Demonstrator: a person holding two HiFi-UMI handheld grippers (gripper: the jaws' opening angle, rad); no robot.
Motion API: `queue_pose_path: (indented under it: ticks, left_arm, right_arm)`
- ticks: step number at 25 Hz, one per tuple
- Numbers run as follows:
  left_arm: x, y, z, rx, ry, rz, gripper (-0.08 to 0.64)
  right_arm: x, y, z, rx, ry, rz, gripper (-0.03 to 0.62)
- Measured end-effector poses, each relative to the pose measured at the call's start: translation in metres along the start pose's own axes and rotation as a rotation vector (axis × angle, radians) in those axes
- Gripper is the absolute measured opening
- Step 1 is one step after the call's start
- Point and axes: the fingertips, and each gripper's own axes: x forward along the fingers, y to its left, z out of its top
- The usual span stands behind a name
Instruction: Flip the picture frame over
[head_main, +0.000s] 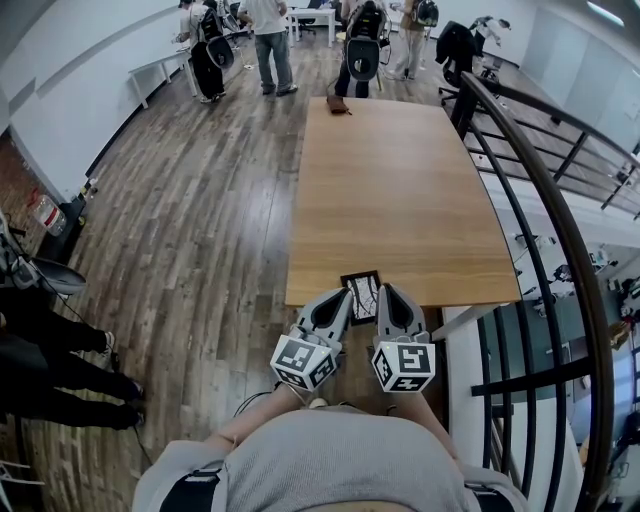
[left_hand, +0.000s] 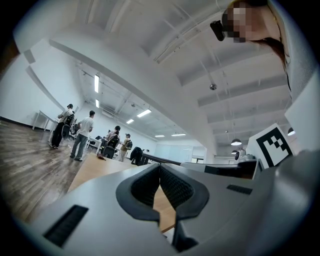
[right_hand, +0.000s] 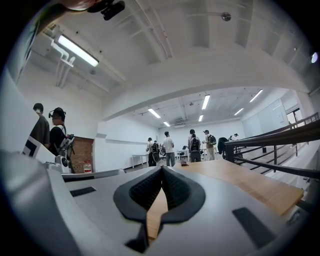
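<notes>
A small dark-rimmed picture frame (head_main: 361, 291) lies flat at the near edge of the long wooden table (head_main: 400, 190), its near end reaching to the edge or slightly past it. My left gripper (head_main: 343, 297) sits just left of the frame, and my right gripper (head_main: 386, 293) just right of it, both at table-edge height. In the left gripper view the left gripper (left_hand: 160, 168) has its jaws closed tip to tip with nothing between them. The right gripper view shows the right gripper (right_hand: 162, 170) shut the same way, empty. Neither gripper view shows the frame.
A small brown object (head_main: 338, 104) lies at the table's far end. A black railing (head_main: 530, 170) runs along the right side. Several people (head_main: 270, 40) stand beyond the table, and a seated person's legs (head_main: 60, 370) show at the left over the wood floor.
</notes>
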Motion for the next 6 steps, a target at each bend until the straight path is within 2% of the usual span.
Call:
queue_pose_path:
  ticks: [6]
  left_arm:
    - [0.0038, 0.0038, -0.0012, 0.002, -0.009, 0.012, 0.006]
  right_arm:
    - [0.0016, -0.0069, 0.0015, -0.003, -0.010, -0.007, 0.015]
